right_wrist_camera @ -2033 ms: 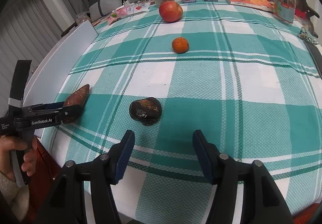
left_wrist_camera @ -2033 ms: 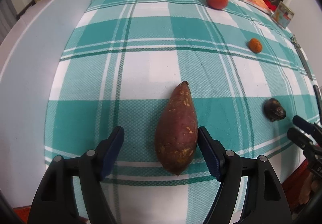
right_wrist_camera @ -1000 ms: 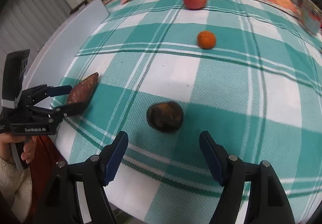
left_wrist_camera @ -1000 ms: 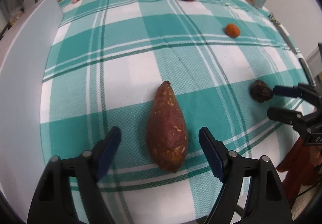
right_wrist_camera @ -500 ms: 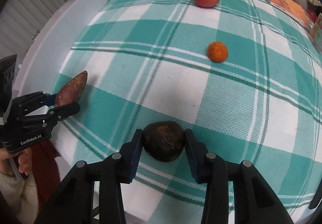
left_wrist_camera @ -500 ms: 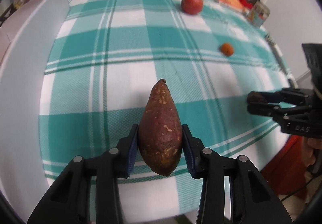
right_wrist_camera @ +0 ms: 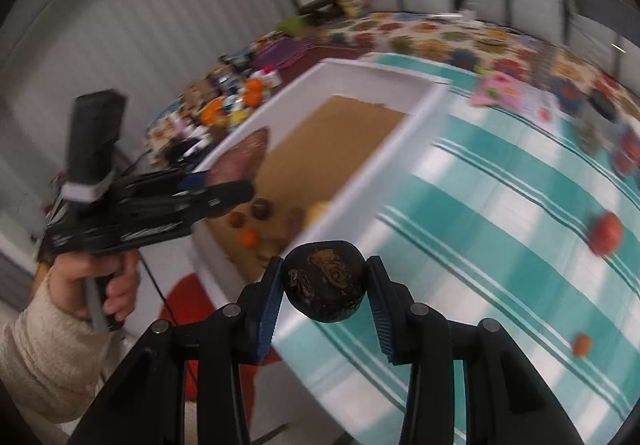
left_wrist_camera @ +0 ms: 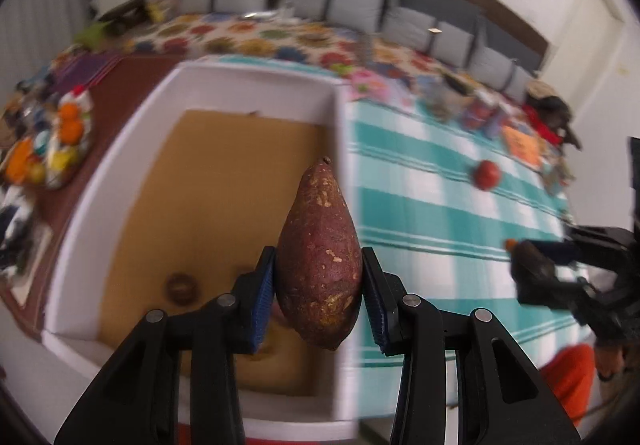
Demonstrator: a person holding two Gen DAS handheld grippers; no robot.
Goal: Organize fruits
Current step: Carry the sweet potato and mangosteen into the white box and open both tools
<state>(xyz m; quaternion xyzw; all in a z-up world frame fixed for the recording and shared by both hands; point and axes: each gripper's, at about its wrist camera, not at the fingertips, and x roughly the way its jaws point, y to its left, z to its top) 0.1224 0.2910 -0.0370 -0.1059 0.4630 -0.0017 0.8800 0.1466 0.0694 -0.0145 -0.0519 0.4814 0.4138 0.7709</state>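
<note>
My left gripper [left_wrist_camera: 319, 301] is shut on a reddish-brown sweet potato [left_wrist_camera: 319, 257], held in the air over the right edge of a white box [left_wrist_camera: 120, 149] with a brown cardboard floor. My right gripper [right_wrist_camera: 325, 299] is shut on a dark, round, wrinkled fruit [right_wrist_camera: 325, 281], lifted above the checked tablecloth [right_wrist_camera: 500, 205] just right of the same white box [right_wrist_camera: 384, 165]. In the right wrist view the left gripper [right_wrist_camera: 224, 181] reaches over the box with the sweet potato [right_wrist_camera: 242, 157]. Several small fruits [right_wrist_camera: 260, 209] lie on the box floor.
A red round fruit [left_wrist_camera: 487, 175] and a small orange fruit [right_wrist_camera: 582, 345] lie on the teal checked cloth. Cans and books stand at the table's far side. A cluttered bed with grey cushions runs behind, and a bag of oranges [left_wrist_camera: 68, 125] lies left of the box.
Both grippers closed on their fruits, lifted them off the cloth and swung left toward the white box, whose inside has come into view.
</note>
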